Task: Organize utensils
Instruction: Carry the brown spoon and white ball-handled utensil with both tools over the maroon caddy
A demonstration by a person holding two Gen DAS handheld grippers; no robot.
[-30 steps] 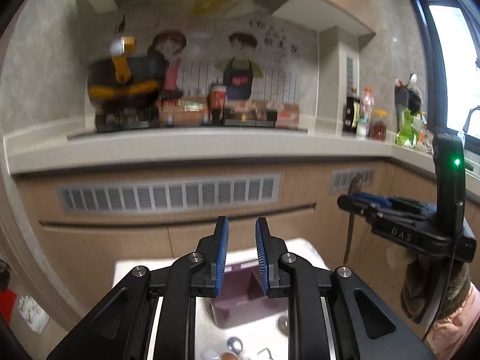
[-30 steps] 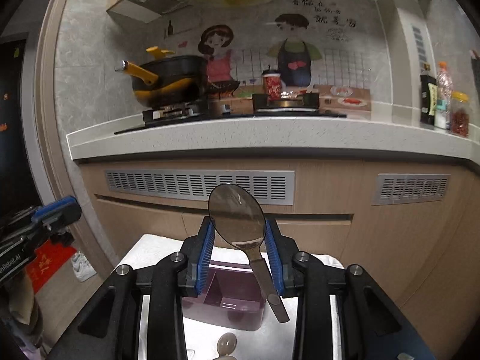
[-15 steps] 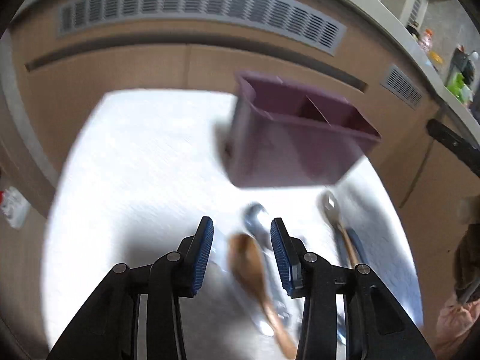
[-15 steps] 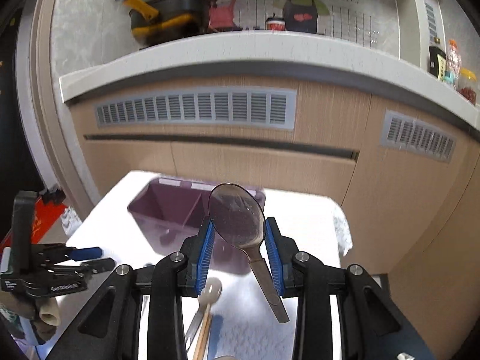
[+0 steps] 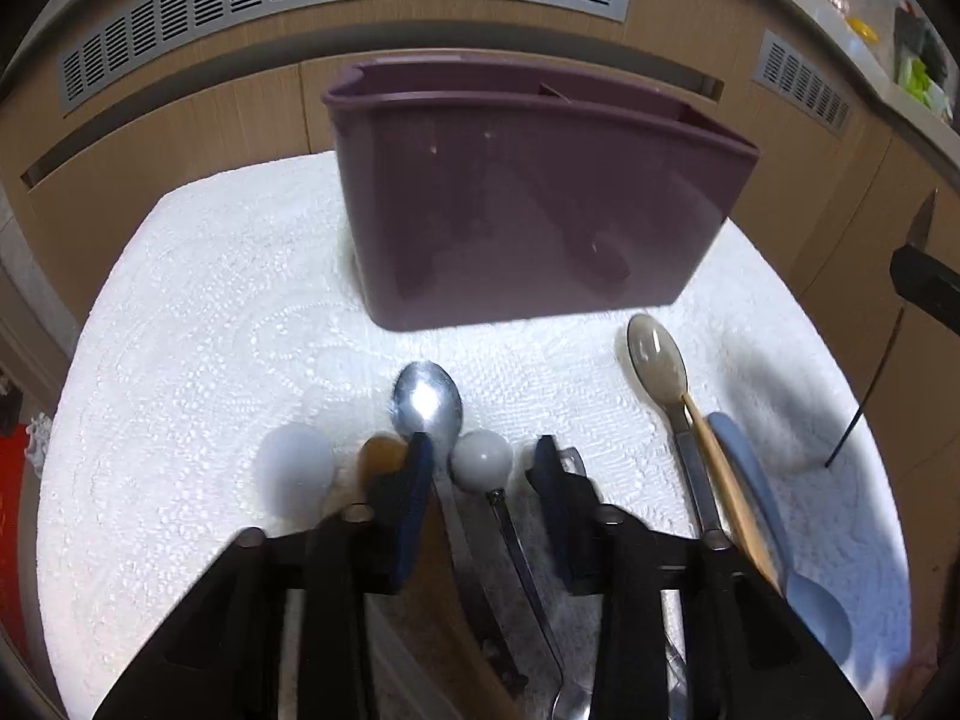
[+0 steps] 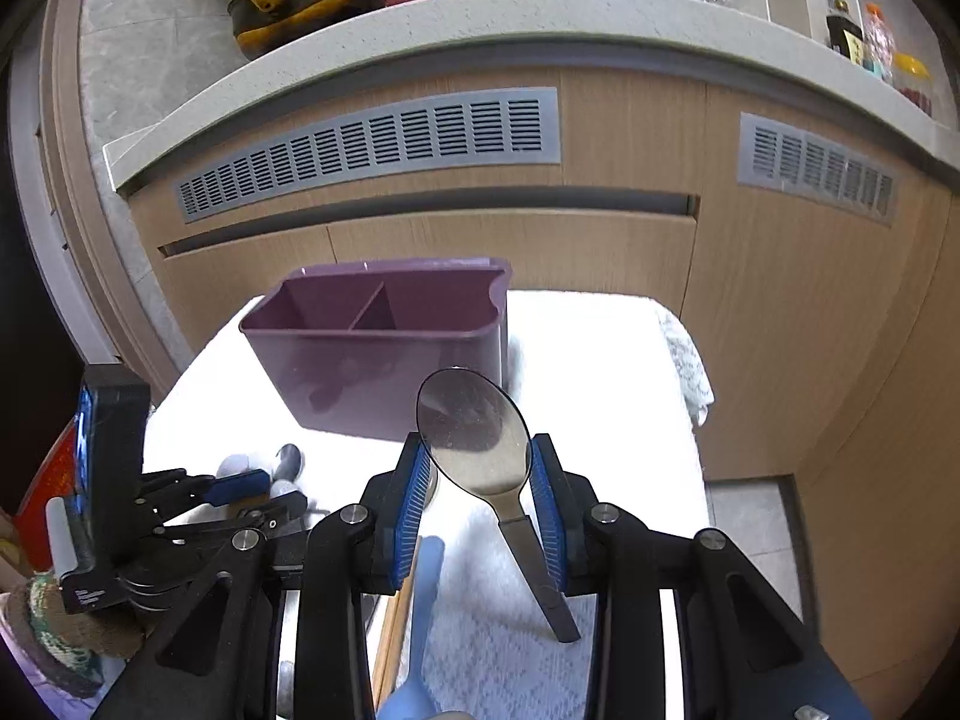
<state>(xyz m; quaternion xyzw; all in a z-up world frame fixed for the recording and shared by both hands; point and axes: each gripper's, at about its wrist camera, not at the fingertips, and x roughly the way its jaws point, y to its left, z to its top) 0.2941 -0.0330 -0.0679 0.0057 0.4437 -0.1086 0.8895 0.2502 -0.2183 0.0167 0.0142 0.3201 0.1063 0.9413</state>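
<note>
White textured mat [image 5: 198, 312] fills the lower frame of the left wrist view, and up at centre top stands the purple caddy [image 5: 528, 210], divided into compartments. From the right wrist view its compartments look bare, so by my read the sorting has barely begun. Down the right side lie a cluster: a pale-bowled spoon [image 5: 657, 363], a wooden stick [image 5: 723, 480] and a blue spoon [image 5: 780, 552], touching along their handles. At bottom centre, the left gripper [image 5: 480, 468] hangs low with its jaws apart, straddling a shiny metal spoon [image 5: 427, 405] and a white round-headed utensil [image 5: 482, 461]; nothing is gripped. A brown wooden spoon [image 5: 381, 456] peeks beside the left finger. In the right wrist view, the right gripper [image 6: 480, 474] is clamped on a large steel spoon [image 6: 474, 435], bowl up, just short of the caddy. Everything else waits on the mat.
</note>
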